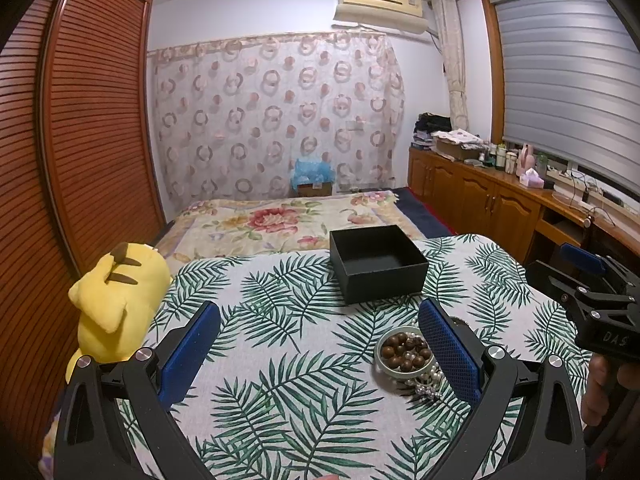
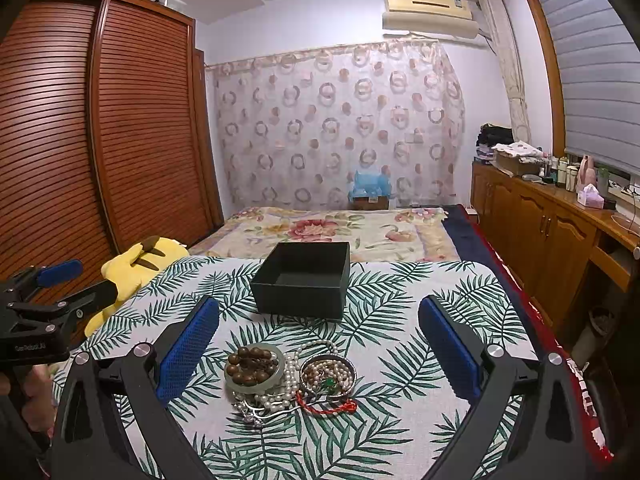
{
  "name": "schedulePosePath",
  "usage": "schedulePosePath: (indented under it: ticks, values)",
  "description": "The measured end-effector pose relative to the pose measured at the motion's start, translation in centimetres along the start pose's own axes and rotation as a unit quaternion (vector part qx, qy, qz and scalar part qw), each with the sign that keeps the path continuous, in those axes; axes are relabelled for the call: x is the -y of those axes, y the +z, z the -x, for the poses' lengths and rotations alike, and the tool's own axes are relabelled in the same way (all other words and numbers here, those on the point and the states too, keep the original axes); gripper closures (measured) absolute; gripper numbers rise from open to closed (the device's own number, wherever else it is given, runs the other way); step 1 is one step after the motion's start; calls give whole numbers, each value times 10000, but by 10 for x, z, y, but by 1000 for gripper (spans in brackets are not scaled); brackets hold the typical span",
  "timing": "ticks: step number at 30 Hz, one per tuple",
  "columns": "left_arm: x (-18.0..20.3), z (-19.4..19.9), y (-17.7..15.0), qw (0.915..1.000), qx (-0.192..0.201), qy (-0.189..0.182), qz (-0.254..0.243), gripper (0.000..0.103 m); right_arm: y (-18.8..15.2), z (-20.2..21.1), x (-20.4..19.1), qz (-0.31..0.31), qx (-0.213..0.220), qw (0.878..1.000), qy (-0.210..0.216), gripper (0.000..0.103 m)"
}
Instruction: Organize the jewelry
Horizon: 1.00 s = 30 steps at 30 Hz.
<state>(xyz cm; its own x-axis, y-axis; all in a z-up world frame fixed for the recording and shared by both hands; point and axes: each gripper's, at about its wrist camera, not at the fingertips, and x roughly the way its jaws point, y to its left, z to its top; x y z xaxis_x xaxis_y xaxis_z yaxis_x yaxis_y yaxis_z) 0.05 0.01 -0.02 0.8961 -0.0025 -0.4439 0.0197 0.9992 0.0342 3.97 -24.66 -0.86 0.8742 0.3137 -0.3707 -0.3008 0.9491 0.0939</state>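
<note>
An open black box (image 2: pixel 302 280) sits empty near the table's far edge. Nearer the front edge lies a heap: brown beads (image 2: pixel 251 365) in a jade bangle (image 2: pixel 280 372), pearls (image 2: pixel 290 376), a red cord (image 2: pixel 328 407), a small dish (image 2: pixel 328 372).

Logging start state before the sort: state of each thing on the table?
black box: open, empty, upright
jewelry pile: loose on the cloth, outside the box
left claw: open, holding nothing
right claw: open, holding nothing, above the pile
</note>
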Motion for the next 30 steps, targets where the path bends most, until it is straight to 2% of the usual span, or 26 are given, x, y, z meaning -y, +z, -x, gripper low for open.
schedulePosePath:
  ticks: [30]
  values:
    - [0,0,0,10000,-4,-5,9,7,3,5,7,7,7,10000,1,3]
